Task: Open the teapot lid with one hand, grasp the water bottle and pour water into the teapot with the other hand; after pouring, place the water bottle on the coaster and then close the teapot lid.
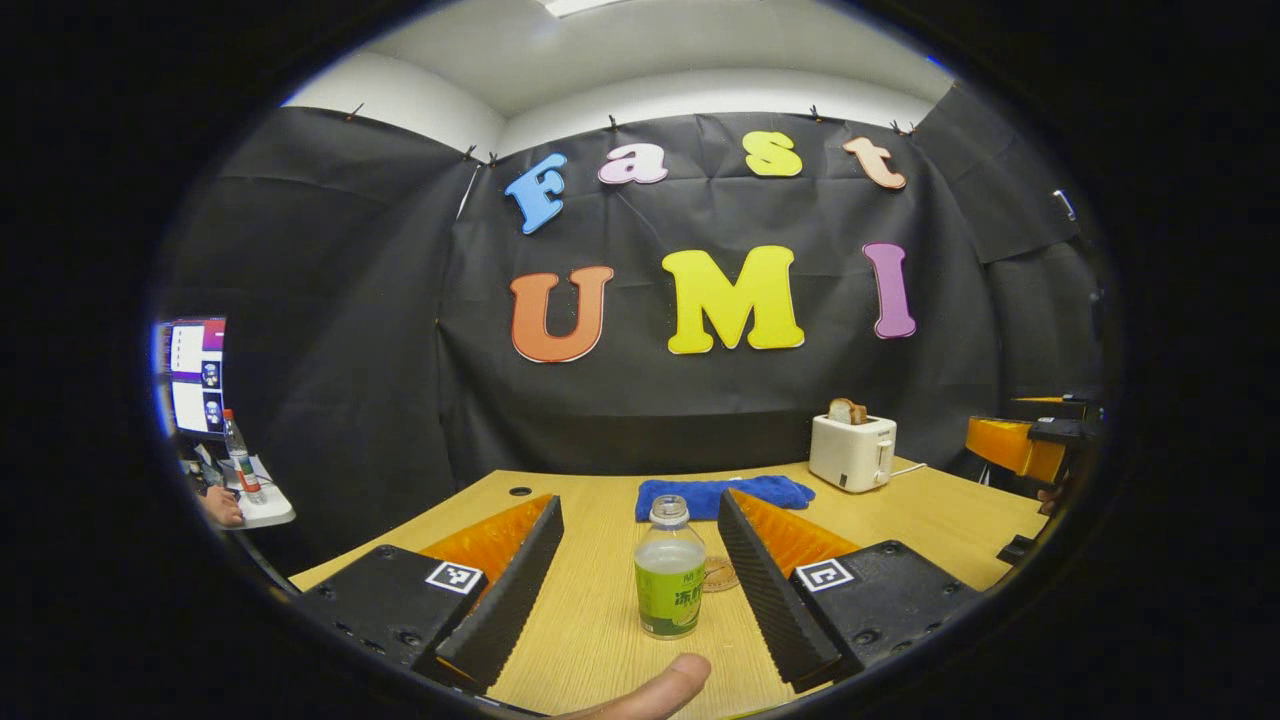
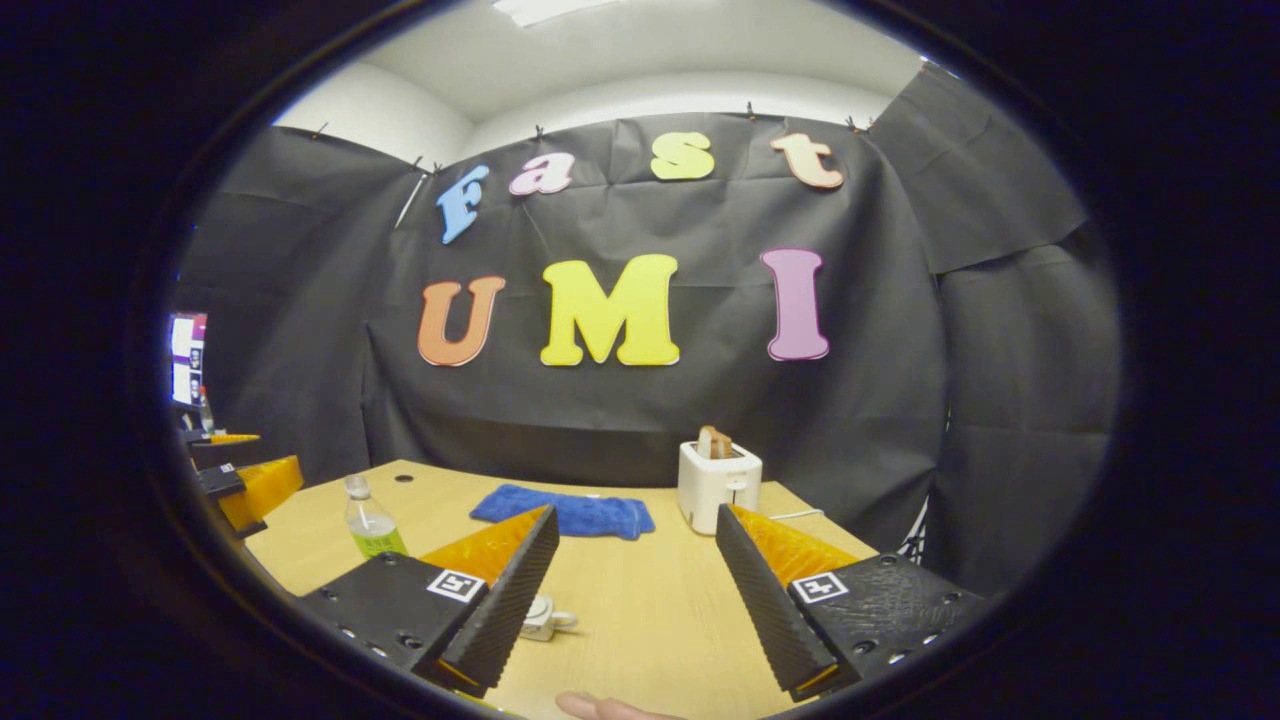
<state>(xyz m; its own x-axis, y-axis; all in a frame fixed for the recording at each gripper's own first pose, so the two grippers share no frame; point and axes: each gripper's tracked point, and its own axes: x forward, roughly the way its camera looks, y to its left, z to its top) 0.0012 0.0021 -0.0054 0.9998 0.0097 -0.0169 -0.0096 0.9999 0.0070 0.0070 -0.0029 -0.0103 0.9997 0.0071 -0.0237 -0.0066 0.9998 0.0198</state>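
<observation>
1. The left gripper (image 1: 640, 560) is held low over the wooden table (image 1: 590, 620) with its two fingers spread wide apart, and nothing is between them but air
2. The water bottle (image 1: 669, 570) stands upright on the table right in front of that gap, a bit closer to the right finger, and not touching either one
3. A small round coaster (image 1: 719, 574) lies flat just behind the bottle
4. The right gripper (image 2: 635, 590) is also wide open and holds nothing
5. A little white teapot (image 2: 540, 617) peeks out from behind its left finger, low on the table; its lid cannot be made out
6. This looks like the very start of the job: the lid is not lifted yet and the bottle is not picked up
7. Next, I think the right gripper must turn toward the teapot and pinch the lid knob, while the left gripper slides forward until the bottle sits between its fingers
8. The left gripper view shows the coaster; the right gripper view shows the teapot
9. Both views show a blue cloth (image 1: 724, 495) and a white toaster (image 1: 852, 451) at the back of the table
</observation>
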